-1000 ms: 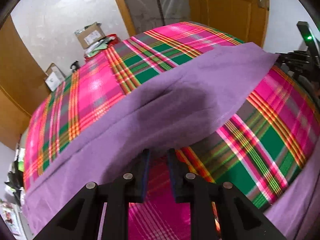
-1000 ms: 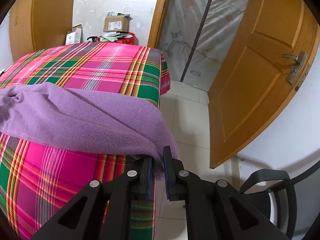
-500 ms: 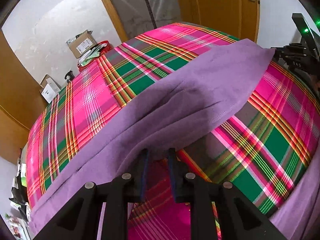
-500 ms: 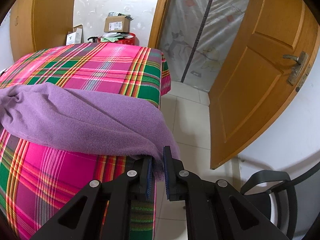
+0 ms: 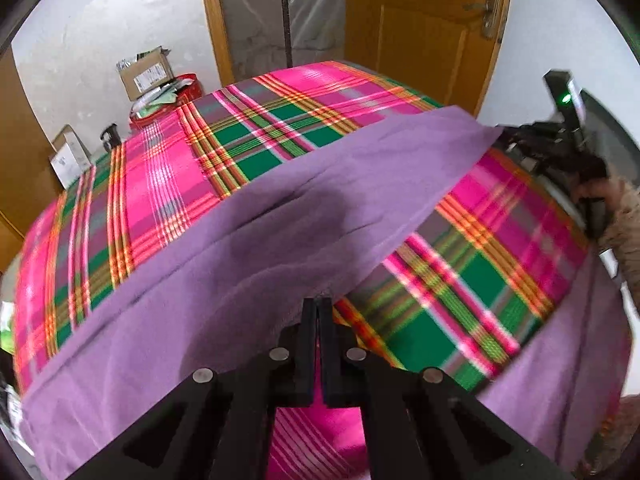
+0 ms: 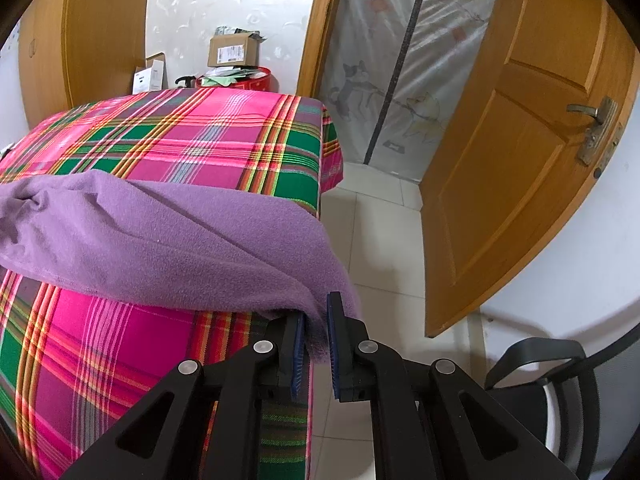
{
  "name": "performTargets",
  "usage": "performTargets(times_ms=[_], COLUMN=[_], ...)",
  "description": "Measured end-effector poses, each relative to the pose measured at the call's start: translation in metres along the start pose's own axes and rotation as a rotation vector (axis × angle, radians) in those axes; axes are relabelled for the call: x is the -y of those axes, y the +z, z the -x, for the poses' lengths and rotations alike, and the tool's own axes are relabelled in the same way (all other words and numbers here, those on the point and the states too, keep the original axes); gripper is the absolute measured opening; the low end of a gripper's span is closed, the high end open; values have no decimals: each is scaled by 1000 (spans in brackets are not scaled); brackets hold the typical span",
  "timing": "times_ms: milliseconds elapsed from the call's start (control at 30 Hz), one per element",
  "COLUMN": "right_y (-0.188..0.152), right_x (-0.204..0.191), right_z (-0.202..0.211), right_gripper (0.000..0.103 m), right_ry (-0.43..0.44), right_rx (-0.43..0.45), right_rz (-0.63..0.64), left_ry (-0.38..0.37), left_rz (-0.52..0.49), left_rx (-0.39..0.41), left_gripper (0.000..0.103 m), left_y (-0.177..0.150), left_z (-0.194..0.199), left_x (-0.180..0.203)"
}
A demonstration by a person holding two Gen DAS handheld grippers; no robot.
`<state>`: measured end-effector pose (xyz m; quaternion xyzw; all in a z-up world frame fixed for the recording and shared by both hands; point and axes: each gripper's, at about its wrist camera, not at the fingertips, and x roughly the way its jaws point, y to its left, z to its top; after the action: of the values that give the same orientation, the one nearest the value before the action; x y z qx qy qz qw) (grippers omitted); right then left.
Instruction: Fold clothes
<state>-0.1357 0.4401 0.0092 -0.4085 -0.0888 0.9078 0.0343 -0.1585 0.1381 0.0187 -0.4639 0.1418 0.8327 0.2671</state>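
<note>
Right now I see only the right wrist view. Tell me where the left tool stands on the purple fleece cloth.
Observer: The left tool is shut, with its tips at the near hem of the purple fleece cloth. I cannot tell whether it pinches the hem.
Operator: Report how the cloth lies beyond my frame.
Observer: It runs as a slanted band across the pink and green plaid bedspread, up to your right tool.
</note>
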Motion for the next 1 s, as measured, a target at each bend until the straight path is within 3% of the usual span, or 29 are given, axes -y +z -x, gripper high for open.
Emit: performTargets(times_ms=[200,400,733,900,1000], right_y=[-3,0,-7,-6,-4], right_x=[8,19,23,30,31], right_z=[8,10,-12,-10,-6], right_gripper=[11,11,11,11,12], right_ry=[-38,-96,-160,-171,-184], right_rx=[16,27,-56,-74,-88], right_rz=[-22,-51,-85,-119,-121], left_ry=[-83,-102,-144,-216,-200], left_rz=[28,51,128,188,197], left_rx=[-5,-48,-36,-60,-52], left_gripper=[1,1,1,1,1], left_y=[-9,-17,-21,-23,-24], left_z=[8,-10,-12,-13,-6], left_x=[11,22,18,14,13])
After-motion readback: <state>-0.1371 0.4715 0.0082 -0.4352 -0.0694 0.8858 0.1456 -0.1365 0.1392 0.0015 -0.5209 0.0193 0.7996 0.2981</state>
